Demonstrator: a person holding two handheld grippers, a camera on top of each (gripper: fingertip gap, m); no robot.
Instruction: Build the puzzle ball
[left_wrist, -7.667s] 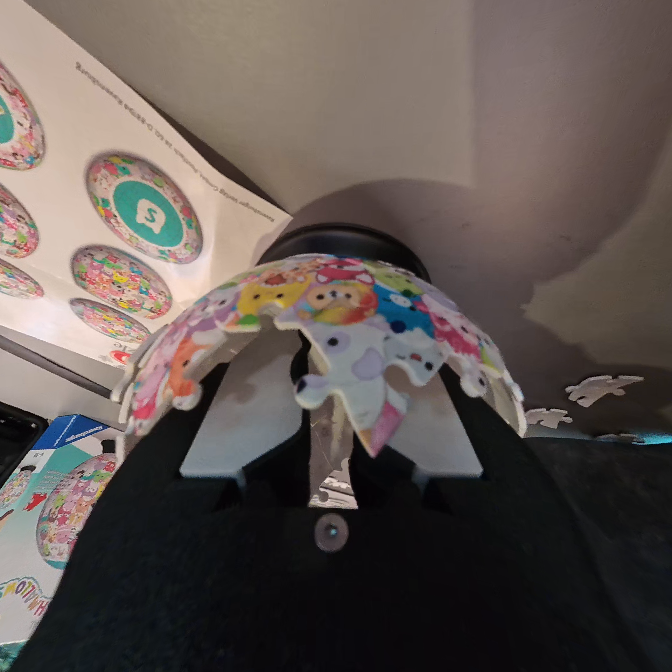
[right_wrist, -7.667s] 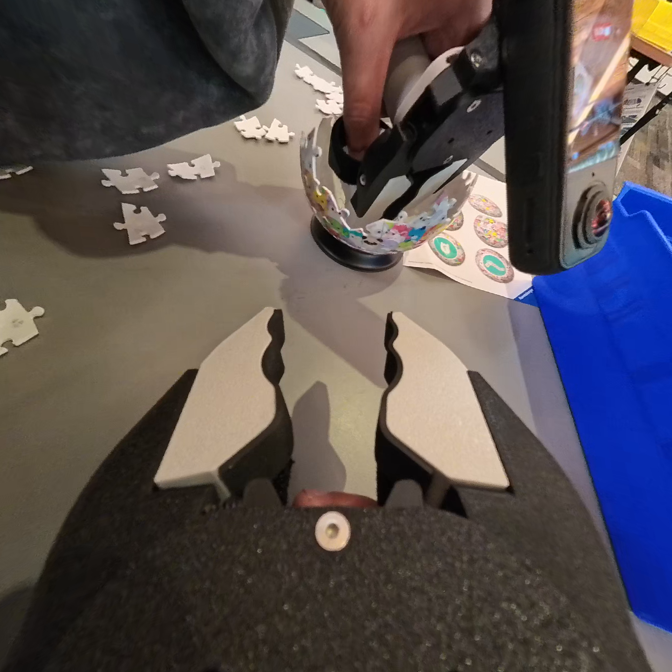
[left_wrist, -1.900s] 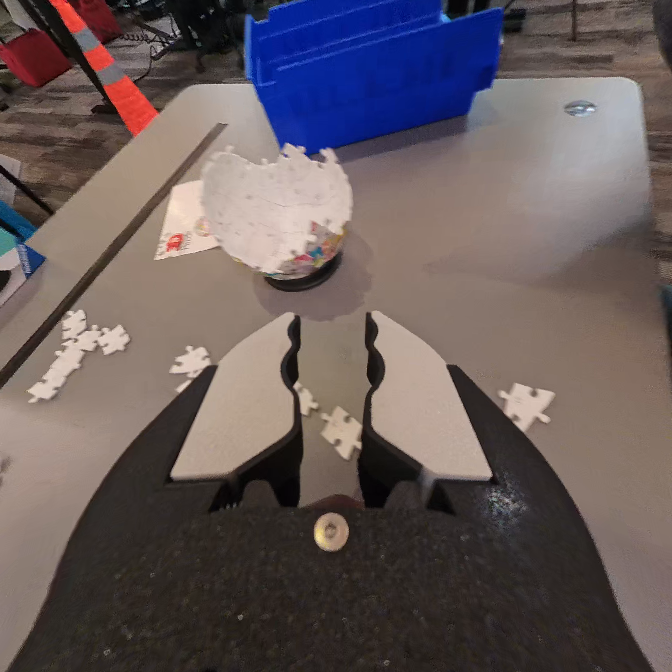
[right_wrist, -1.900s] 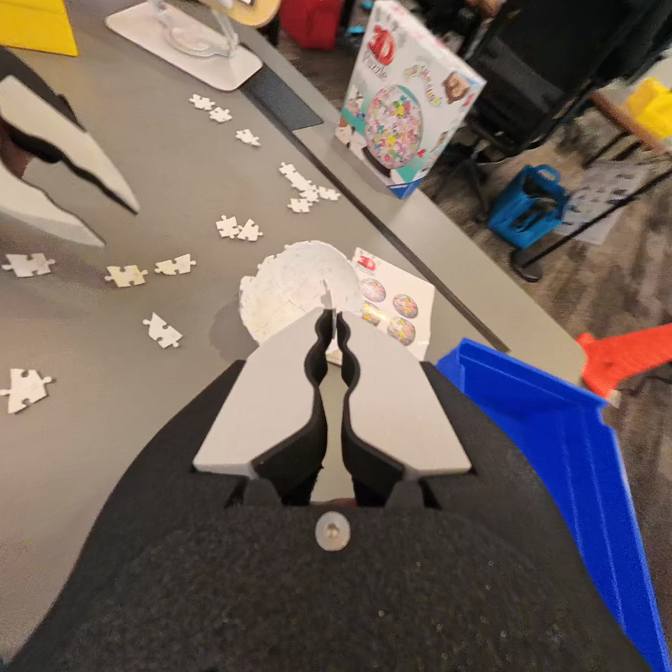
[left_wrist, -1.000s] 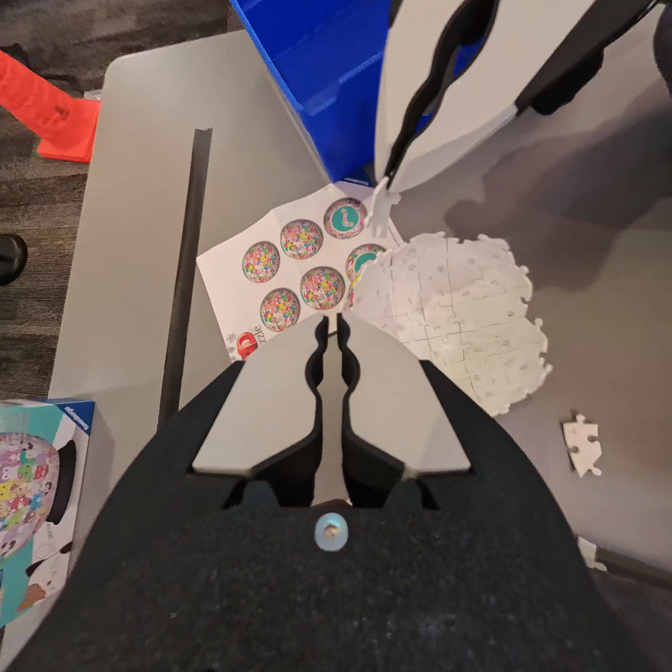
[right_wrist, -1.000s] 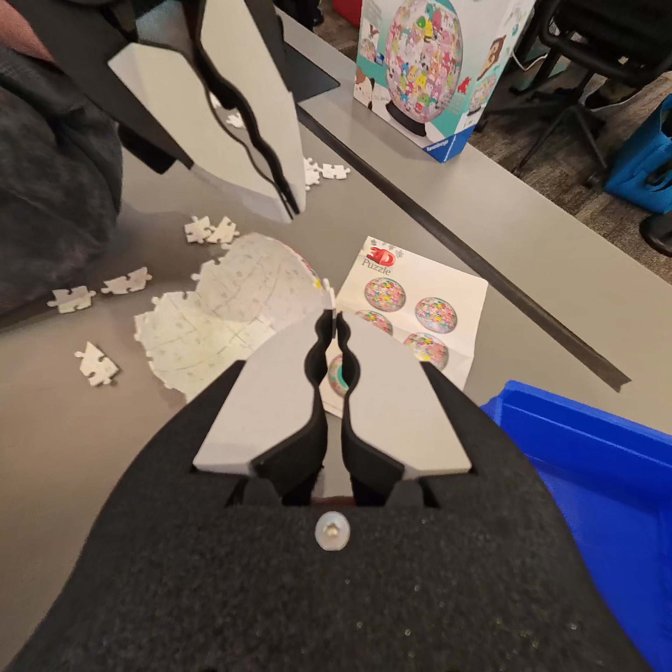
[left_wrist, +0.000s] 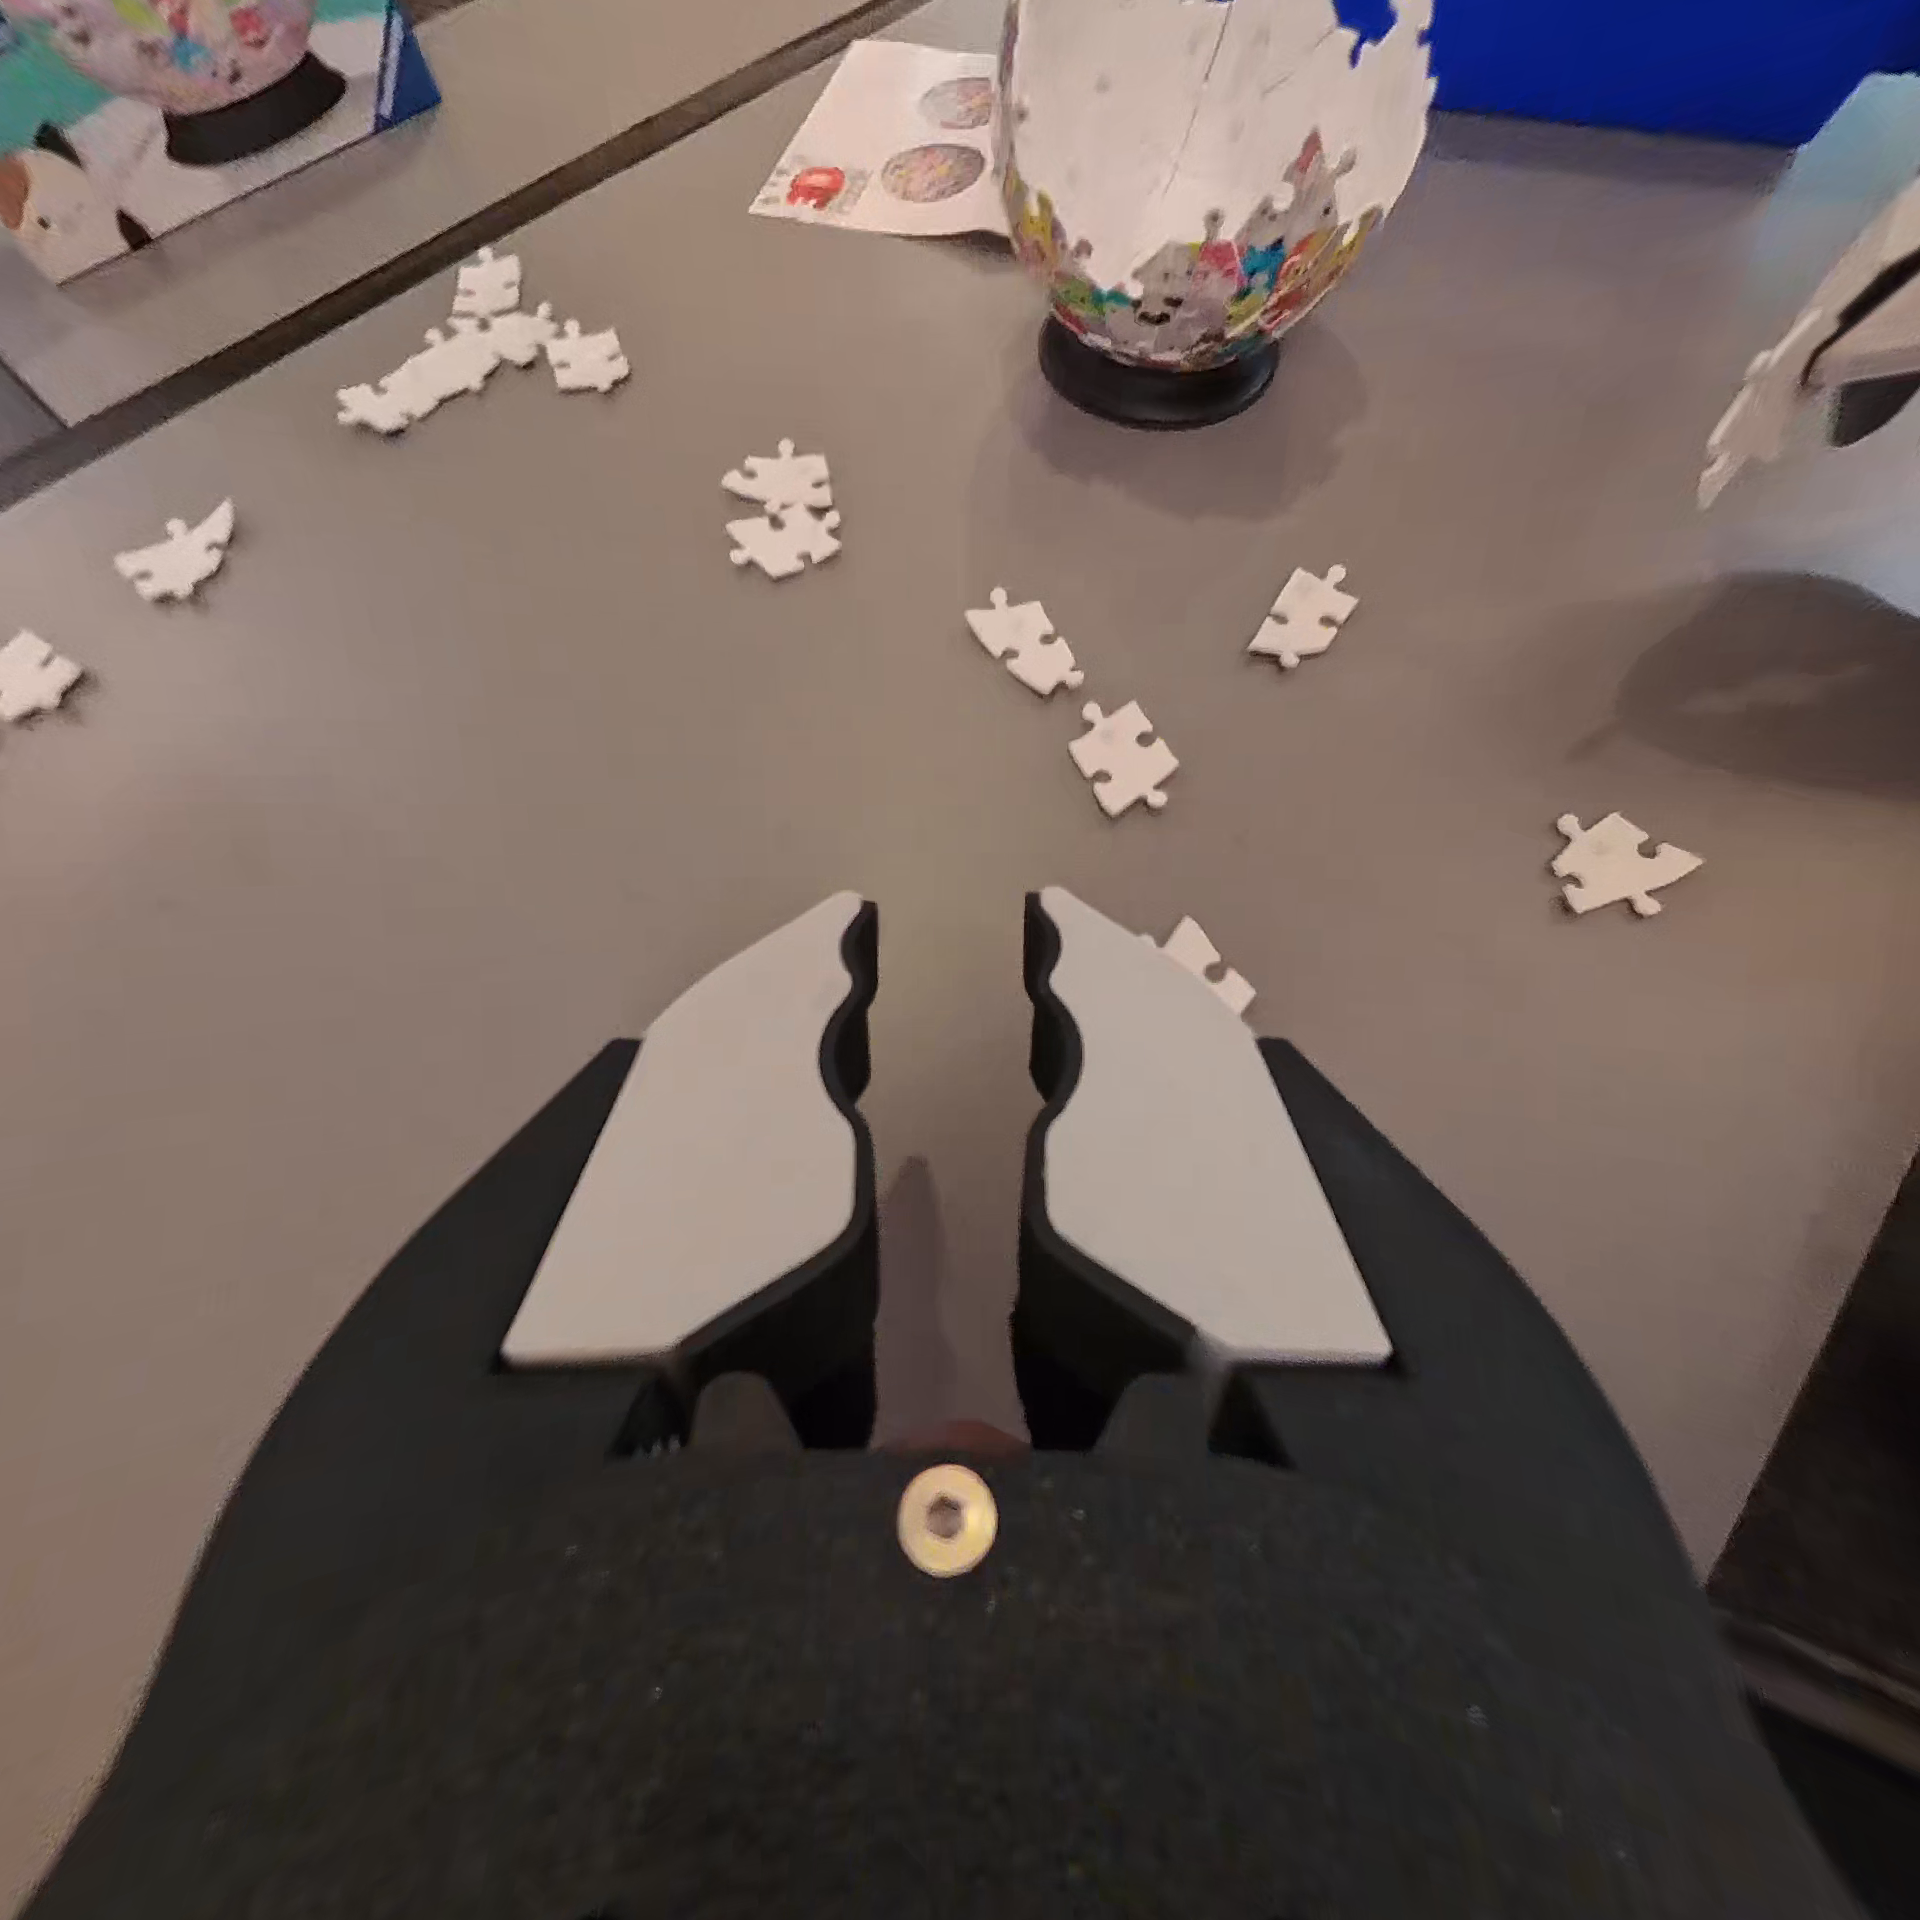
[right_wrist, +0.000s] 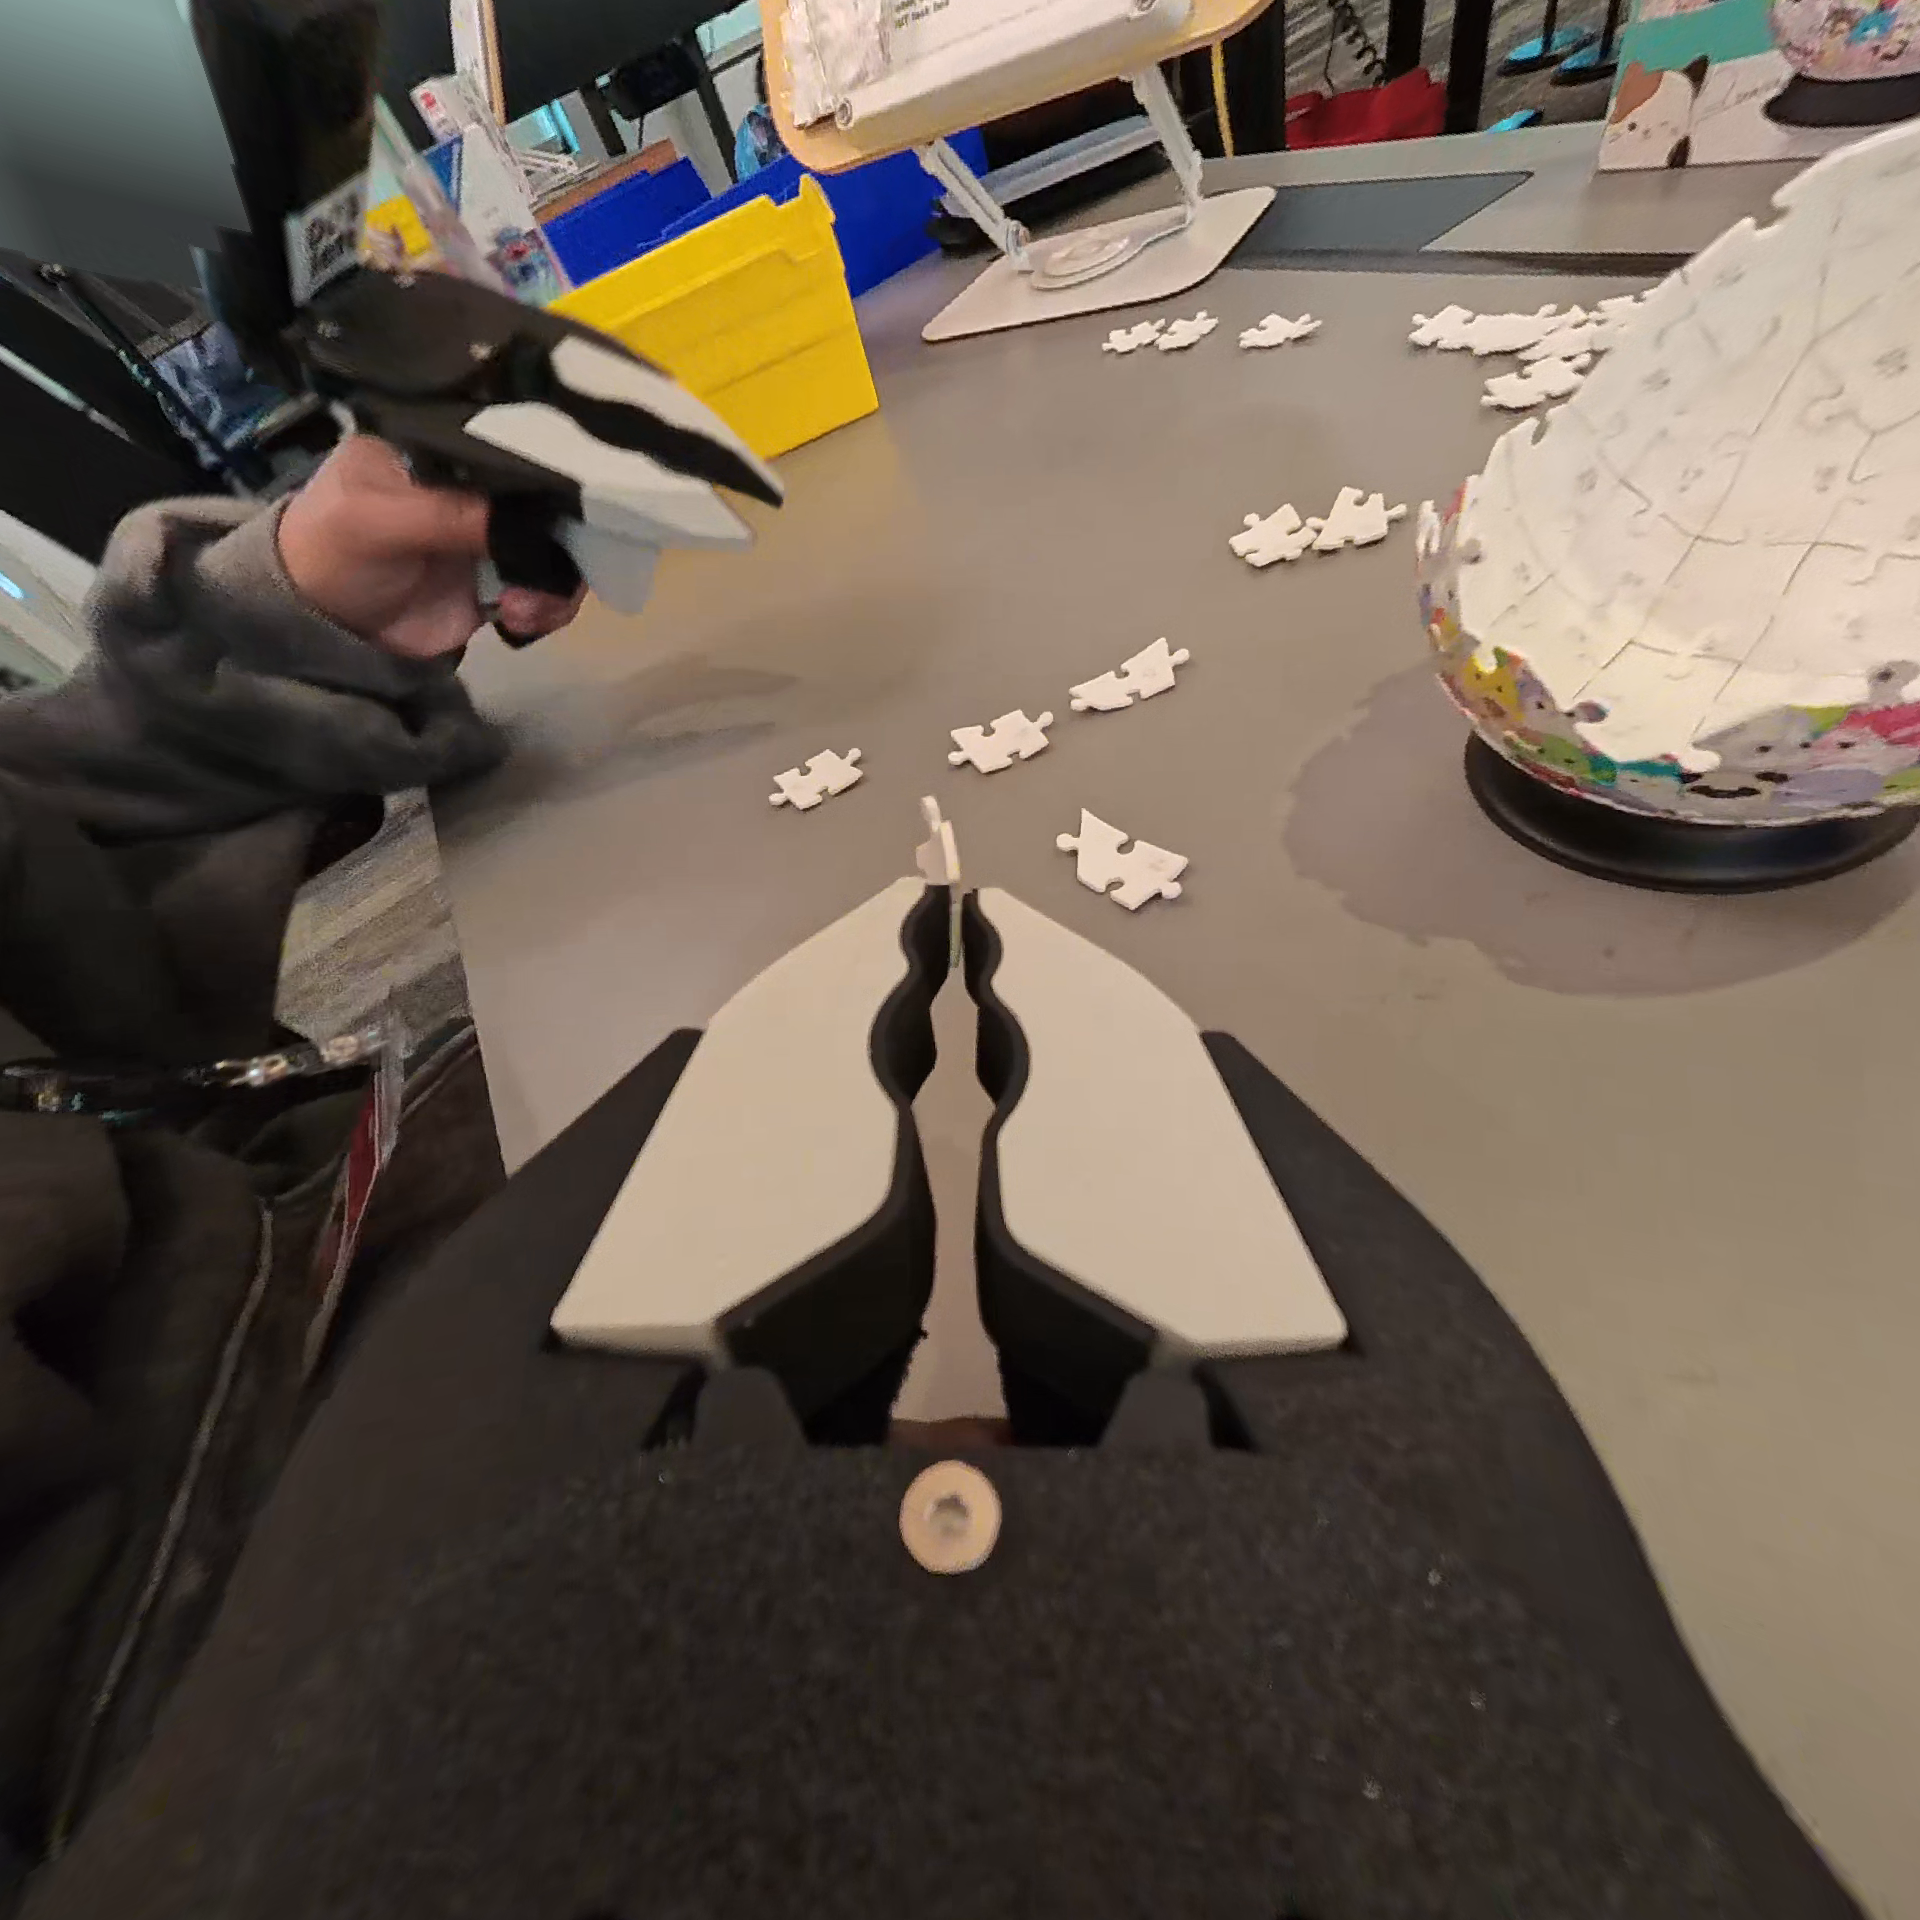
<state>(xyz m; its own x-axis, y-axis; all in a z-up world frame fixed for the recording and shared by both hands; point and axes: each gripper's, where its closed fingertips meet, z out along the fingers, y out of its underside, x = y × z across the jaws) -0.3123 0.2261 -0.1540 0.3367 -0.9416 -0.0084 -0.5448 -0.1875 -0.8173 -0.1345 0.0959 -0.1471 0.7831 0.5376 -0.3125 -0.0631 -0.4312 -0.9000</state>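
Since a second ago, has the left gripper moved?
Yes. The left gripper has pulled back from above the puzzle ball, which now stands farther ahead on its black stand; jaws open wider.

The half-built puzzle ball (left_wrist: 1205, 177) is sitting upright on its black round stand (left_wrist: 1158, 376) on the grey table (left_wrist: 416, 831), showing a white inner shell above a band of bright cartoon colours (the rim is jagged with open tabs). Loose white pieces (left_wrist: 781, 511) are lying face-down, scattered across the table in front of the ball, some in joined pairs. One white piece (right_wrist: 940, 854) is standing edge-on, pinched at the tips of the right gripper (right_wrist: 951, 914).
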